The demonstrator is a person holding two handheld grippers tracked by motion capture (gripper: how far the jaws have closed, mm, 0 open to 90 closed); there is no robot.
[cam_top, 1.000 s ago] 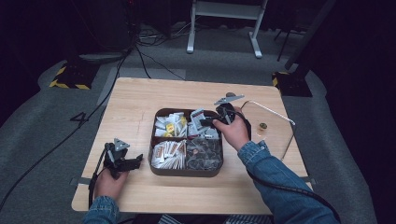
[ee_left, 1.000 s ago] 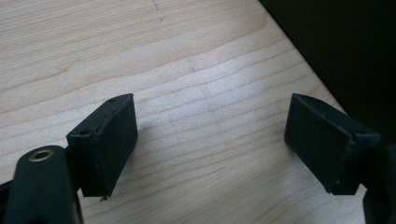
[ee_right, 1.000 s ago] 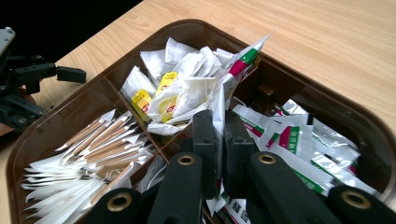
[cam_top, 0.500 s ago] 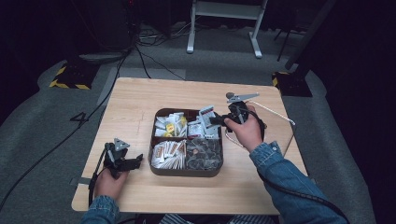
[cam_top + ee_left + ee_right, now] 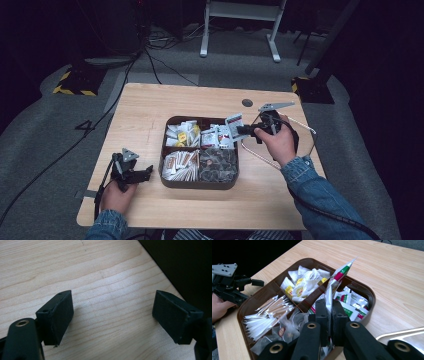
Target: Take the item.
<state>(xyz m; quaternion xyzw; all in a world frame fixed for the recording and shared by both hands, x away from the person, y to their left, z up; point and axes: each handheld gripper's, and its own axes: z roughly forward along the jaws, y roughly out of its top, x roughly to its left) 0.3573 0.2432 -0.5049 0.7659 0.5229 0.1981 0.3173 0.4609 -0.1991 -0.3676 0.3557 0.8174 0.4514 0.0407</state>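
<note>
The sachet [image 5: 333,283] held in the right gripper [image 5: 330,315] is hidden at its lower end between the closed jaws, and its print is too small to read. The tray [image 5: 364,293] is cut off at the bottom edge of the right gripper view, its near wall covered by the gripper's body. In the high view, the packets [image 5: 182,135] in the tray's four compartments are too small to identify. The left gripper [image 5: 112,315] is cut by the bottom edge in its own view. The person's forearms leave the lower edge of the high view.
</note>
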